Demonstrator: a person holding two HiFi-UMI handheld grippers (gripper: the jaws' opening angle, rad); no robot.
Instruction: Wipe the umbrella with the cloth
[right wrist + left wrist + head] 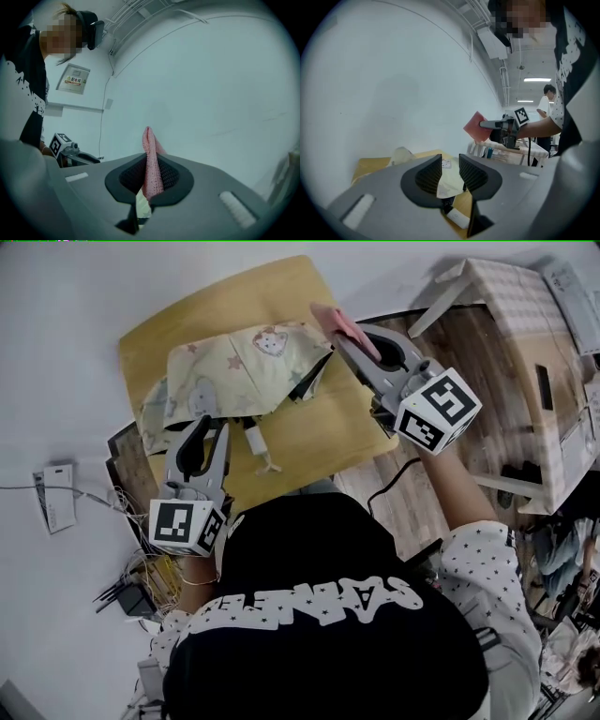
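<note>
Umbrella status: collapsed, pale printed fabric crumpled across wooden surface. No wiped or damp patch discernible, so no telling how much is done; judged early or btwn strokes, w/ most of the wiping left. Nearest: left gripper low at near edge of fabric, fingers partly apart, not clamped. Cream fabric showing in the gap btwn them and just past the tips; touching or not, can't say. Prob. there to steady the canopy. Farther out: right gripper by far right corner of fabric, held up in the air clear of it, fingers clenched on pink cloth, folded edge poking up beyond the tips. No cloth-to-fabric contact at present; needs bringing down onto the canopy before any stroke counts.
</note>
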